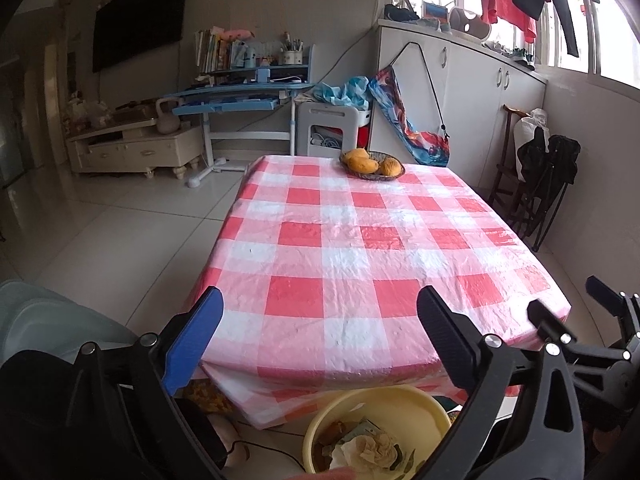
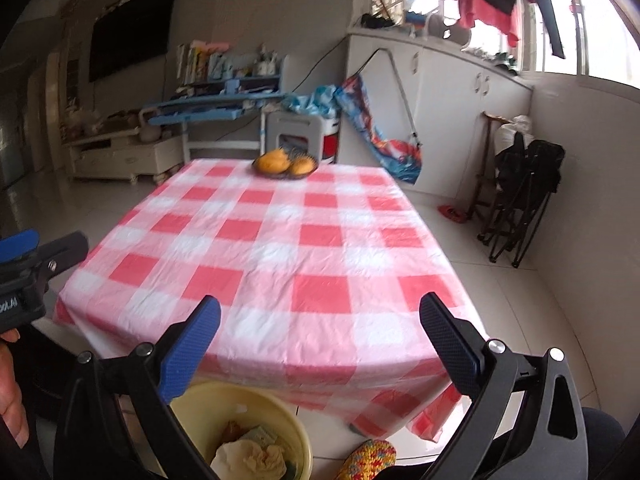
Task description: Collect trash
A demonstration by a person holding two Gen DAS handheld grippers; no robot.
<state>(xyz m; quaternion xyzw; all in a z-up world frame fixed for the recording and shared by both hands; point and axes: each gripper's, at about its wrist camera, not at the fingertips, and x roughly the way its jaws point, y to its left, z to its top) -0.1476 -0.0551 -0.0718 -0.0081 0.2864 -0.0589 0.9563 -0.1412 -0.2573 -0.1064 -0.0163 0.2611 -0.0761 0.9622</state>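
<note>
A yellow basin [image 1: 416, 400] stands on the floor below the table's near edge and holds crumpled tissue [image 1: 372, 450] and wrappers; it also shows in the right wrist view [image 2: 256, 404] with the tissue [image 2: 252, 460] inside. My left gripper [image 1: 320, 312] is open and empty above the table's near edge. My right gripper [image 2: 320, 316] is open and empty, also above the near edge. The right gripper shows at the right of the left wrist view [image 1: 600, 312]; the left gripper shows at the left of the right wrist view [image 2: 40, 248].
The table [image 1: 360, 240] carries a red-and-white checked cloth. A dark basket with orange fruit [image 1: 372, 164] sits at its far edge. A blue desk [image 1: 240, 96], a white stool [image 1: 332, 128] and folded black chairs [image 1: 548, 176] stand beyond.
</note>
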